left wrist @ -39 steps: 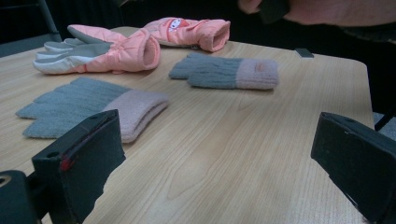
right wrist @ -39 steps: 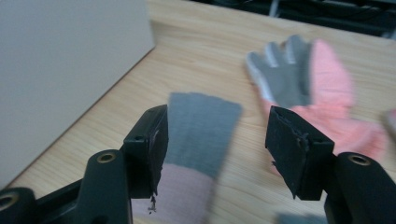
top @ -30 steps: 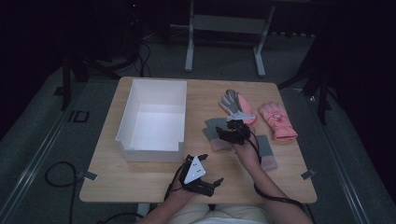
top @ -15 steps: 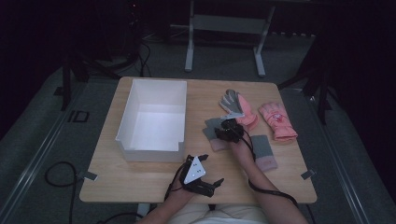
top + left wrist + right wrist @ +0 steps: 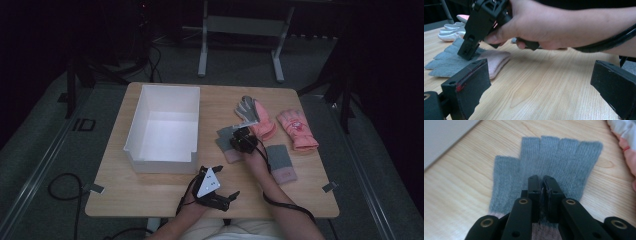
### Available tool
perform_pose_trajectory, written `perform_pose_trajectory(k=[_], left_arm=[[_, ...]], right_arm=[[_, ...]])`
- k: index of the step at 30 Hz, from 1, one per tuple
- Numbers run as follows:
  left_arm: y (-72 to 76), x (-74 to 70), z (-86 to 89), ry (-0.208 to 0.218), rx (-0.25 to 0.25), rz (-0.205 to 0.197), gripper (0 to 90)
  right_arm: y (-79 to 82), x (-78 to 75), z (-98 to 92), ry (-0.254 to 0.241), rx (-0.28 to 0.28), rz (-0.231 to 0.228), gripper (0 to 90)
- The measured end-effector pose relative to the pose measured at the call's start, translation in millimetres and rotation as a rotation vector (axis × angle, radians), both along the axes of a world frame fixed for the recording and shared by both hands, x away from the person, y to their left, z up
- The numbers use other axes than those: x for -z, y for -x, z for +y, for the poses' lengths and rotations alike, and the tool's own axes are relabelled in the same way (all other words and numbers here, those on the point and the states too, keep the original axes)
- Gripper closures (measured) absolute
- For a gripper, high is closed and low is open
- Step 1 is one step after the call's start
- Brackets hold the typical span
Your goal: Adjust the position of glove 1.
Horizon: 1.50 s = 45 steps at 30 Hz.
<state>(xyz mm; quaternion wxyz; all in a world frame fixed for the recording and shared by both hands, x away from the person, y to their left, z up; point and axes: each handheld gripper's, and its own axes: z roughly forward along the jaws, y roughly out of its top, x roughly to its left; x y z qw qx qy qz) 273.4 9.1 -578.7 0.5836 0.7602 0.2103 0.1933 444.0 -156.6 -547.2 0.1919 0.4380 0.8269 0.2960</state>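
A grey knit fingerless glove [image 5: 564, 155] with a pink cuff lies flat on the wooden table [image 5: 150, 192], right of the white bin. My right gripper [image 5: 542, 180] points down onto its palm; the jaws have just been closing and now pinch a fold of the knit. From above, the right gripper [image 5: 243, 141] sits on the glove [image 5: 225, 136]. In the left gripper view the same tool [image 5: 469, 53] presses the glove [image 5: 446, 62] under a hand. My left gripper [image 5: 539, 75] rests near the table's front edge [image 5: 227, 182], jaws wide apart with nothing between them.
A white open bin [image 5: 159, 159] stands left of centre. A grey-and-pink padded glove [image 5: 255, 117] and a pink glove [image 5: 296, 127] lie at the back right. A second grey glove with pink cuff [image 5: 280, 162] lies beside my right forearm.
The right gripper has come down and slightly left onto the grey glove, and its jaws have closed on the knit. The left gripper has stayed where it was.
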Motion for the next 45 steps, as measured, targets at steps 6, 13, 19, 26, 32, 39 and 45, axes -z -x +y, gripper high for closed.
perform_pose_trajectory(k=[6, 13, 19, 26, 32, 39, 45], left_arm=[[-0.1, -0.1, -0.1, -0.002, -0.004, 0.0, 2.0], [0.0, -0.1, 0.2, -0.003, -0.008, -0.002, 2.0], [0.4, -0.1, 0.0, -0.004, -0.009, -0.004, 2.0], [0.5, 0.0, -0.5, -0.007, -0.01, -0.007, 2.0], [0.4, 0.0, -0.7, -0.009, -0.009, -0.007, 2.0], [0.5, 0.0, -0.7, -0.009, -0.01, -0.007, 2.0], [0.1, 0.0, -0.6, -0.004, -0.017, -0.006, 2.0]], right_arm=[[21.1, -29.1, -4.4, -0.083, 0.038, -0.043, 84.7], [59.0, -62.7, -15.6, -0.13, 0.09, -0.104, 84.9], [85.7, -50.8, -28.6, -0.213, 0.153, -0.074, 84.9], [95.7, -22.7, -38.9, -0.205, 0.214, -0.039, 84.9], [93.9, -0.7, -39.9, -0.212, 0.249, 0.012, 84.9], [93.6, 13.1, -37.3, -0.204, 0.267, 0.015, 83.0], [93.7, 3.9, -41.4, -0.194, 0.254, -0.024, 70.5]])
